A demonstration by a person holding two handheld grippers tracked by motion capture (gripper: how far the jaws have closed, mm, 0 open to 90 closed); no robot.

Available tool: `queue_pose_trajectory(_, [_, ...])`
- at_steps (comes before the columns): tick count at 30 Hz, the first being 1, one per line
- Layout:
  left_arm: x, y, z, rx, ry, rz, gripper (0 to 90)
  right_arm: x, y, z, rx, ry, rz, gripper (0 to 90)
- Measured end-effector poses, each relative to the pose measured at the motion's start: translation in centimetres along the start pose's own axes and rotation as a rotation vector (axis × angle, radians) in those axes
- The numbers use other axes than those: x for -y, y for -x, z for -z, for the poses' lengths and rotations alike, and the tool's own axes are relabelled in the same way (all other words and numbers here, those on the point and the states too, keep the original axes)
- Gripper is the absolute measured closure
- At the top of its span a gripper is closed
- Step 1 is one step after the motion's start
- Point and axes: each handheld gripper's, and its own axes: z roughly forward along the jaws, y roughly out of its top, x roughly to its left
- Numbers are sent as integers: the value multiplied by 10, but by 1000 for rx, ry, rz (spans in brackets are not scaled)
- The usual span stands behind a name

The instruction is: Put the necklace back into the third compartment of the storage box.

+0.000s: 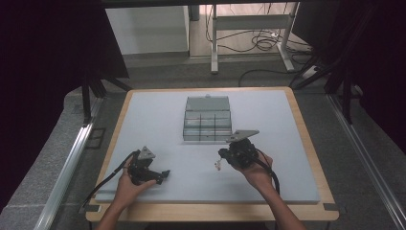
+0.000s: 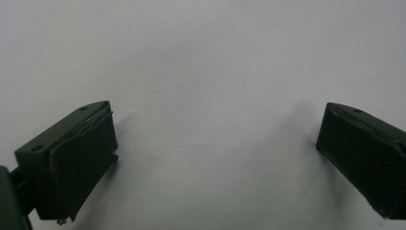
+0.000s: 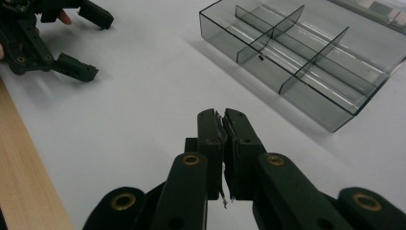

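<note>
Organizer box: clear, lid folded back, sits at the far middle of the white mat; compartments I can see look empty
Right gripper: just nearer than the box, pressed together on a small thin item, too small to identify
Left gripper: near-left of the box, spread wide, nothing between

A pale grey-white mat is covering the wooden-edged surface, leaving a light wood border showing around it. A clear smoky plastic compartment box with dividers is sitting directly on the mat toward the far middle, its lid standing open behind it.
</note>
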Motion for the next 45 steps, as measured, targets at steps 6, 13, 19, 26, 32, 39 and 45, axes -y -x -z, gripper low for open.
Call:
queue_pose_trajectory(6, [0,0,0,1,0,4,0,-2,2,5,3,20,4,844])
queue_pose_trajectory(13, [0,0,0,1,-1,4,0,-6,4,15,7,52,-1,844])
queue_pose_trajectory(19, [0,0,0,0,0,4,0,-9,5,25,10,83,-5,844])
queue_pose_trajectory(26, [0,0,0,2,-4,0,0,-13,5,33,9,110,-2,843])
queue_pose_trajectory(32, [0,0,0,1,-4,1,0,-16,5,40,12,131,-3,844])
queue_pose_trajectory(39, [0,0,0,1,-1,3,0,-21,8,48,15,150,1,844])
queue_pose_trajectory(45, [0,0,0,1,-2,3,0,-27,11,53,17,166,2,843])
